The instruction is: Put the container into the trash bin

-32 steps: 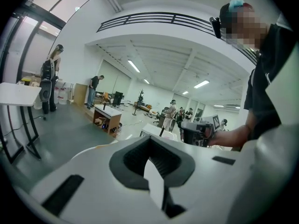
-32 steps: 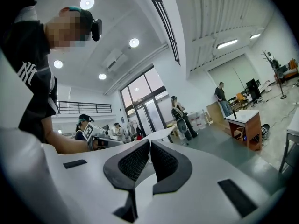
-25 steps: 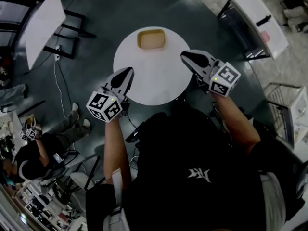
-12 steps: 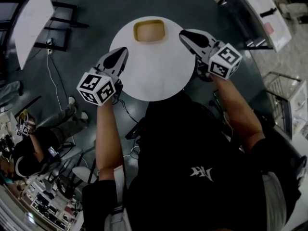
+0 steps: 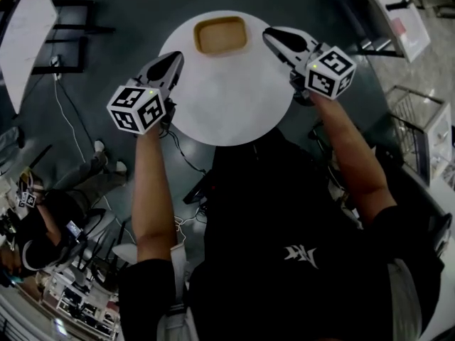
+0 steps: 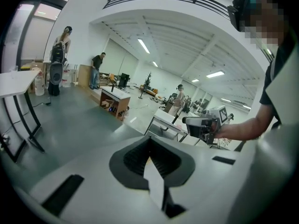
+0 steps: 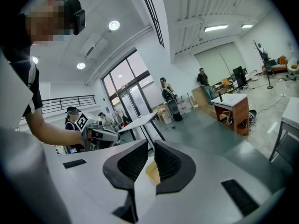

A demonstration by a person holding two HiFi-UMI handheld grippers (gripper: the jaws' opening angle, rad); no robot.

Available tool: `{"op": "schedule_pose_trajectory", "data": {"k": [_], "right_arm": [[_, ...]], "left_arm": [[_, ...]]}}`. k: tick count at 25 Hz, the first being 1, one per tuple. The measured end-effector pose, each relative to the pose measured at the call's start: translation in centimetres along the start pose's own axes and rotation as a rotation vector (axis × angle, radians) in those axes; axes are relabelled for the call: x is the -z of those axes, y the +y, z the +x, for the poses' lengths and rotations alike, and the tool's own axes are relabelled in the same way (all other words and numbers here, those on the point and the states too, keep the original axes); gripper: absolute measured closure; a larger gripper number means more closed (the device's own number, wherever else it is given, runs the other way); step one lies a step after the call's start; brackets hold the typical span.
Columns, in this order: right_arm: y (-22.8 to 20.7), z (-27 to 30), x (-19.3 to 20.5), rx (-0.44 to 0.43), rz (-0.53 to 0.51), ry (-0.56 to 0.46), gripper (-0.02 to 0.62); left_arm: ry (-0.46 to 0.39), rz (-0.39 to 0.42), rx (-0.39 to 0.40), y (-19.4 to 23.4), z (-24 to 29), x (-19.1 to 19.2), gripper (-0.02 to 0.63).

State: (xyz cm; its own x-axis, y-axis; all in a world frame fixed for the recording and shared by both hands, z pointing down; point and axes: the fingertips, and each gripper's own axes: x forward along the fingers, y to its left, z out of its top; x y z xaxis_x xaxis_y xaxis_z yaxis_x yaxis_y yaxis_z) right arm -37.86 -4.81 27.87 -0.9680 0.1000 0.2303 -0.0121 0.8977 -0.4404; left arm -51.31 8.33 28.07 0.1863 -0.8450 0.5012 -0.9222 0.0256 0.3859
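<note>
Container [image 5: 221, 35] is sitting untouched at the table's [image 5: 227, 112] far edge, so nothing's done yet. Left gripper [image 5: 173, 59] is fully closed and empty, right gripper [image 5: 270, 35] is just cracking open, also empty.

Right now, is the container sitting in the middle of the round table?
No, the container sits near the far edge of the round table, on the side away from the person.

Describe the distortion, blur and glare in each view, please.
Head view: fisheye bend, dim floor, the white table bright and sharp. Left gripper view: strong curve, black corners, strip lamps bright. Right gripper view: same curve, round lamps glaring.
</note>
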Motion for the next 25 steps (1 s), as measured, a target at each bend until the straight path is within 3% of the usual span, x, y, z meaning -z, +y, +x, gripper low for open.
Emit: {"op": "schedule_pose_trajectory", "data": {"k": [5,25], "right_arm": [[-2.0,2.2,2.3,0.044,0.038,0.038,0.517],[-9.1,6.5,10.8,0.195,0.207,0.227,0.459]], "left_arm": [[0.043,-0.041,0.009,3.2,1.9,1.5,0.601],[0.192,-0.171,0.012,8.1,10.0,7.3,0.5]]}}
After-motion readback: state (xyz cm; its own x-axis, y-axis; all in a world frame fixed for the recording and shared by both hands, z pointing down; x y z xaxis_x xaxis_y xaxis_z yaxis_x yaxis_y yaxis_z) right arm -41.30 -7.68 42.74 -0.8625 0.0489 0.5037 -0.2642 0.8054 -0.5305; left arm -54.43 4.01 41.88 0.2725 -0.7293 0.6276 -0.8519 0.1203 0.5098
